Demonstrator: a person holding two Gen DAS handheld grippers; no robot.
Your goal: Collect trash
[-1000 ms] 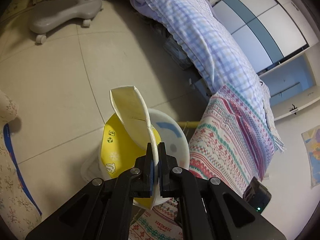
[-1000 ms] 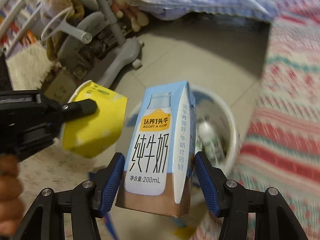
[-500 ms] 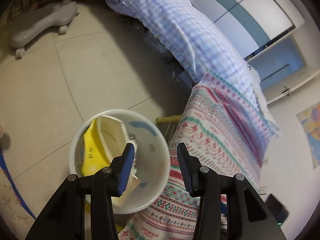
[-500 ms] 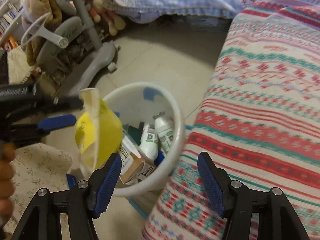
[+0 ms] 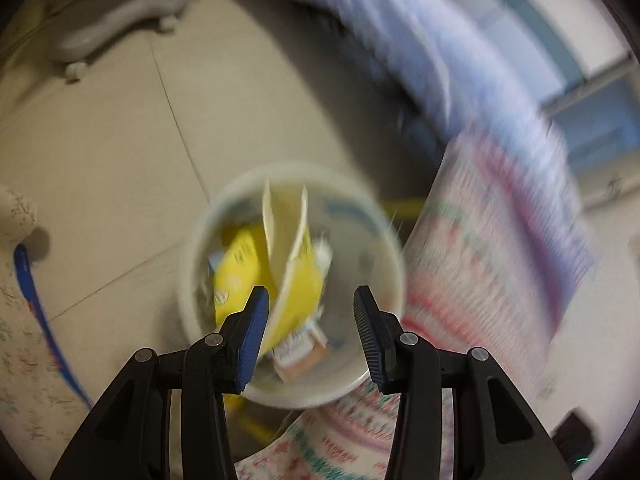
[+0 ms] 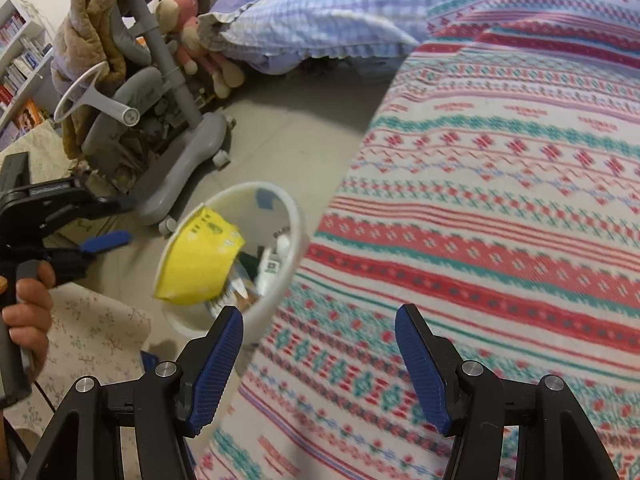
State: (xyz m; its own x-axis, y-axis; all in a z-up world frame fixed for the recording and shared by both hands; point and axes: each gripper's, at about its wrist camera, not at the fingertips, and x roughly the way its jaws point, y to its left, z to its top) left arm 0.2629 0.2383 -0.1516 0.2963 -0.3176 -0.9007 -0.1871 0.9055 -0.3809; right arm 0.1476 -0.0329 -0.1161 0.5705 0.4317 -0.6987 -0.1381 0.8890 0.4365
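Bin (image 5: 384,216) sits just past the left gripper (image 5: 308,320), which points down at it with jaws apart and nothing pinched; the crushed yellow carton (image 5: 296,280) is inside the bin, standing on edge toward 12 o'clock from the fingertips, close by the left finger and clear of the right. Right gripper (image 6: 320,356) is spread wide and empty over the patterned blanket (image 6: 500,208), with bin (image 6: 294,220) and carton (image 6: 196,264) at its 10 o'clock and the left gripper (image 6: 112,220) beyond them at 9 o'clock.
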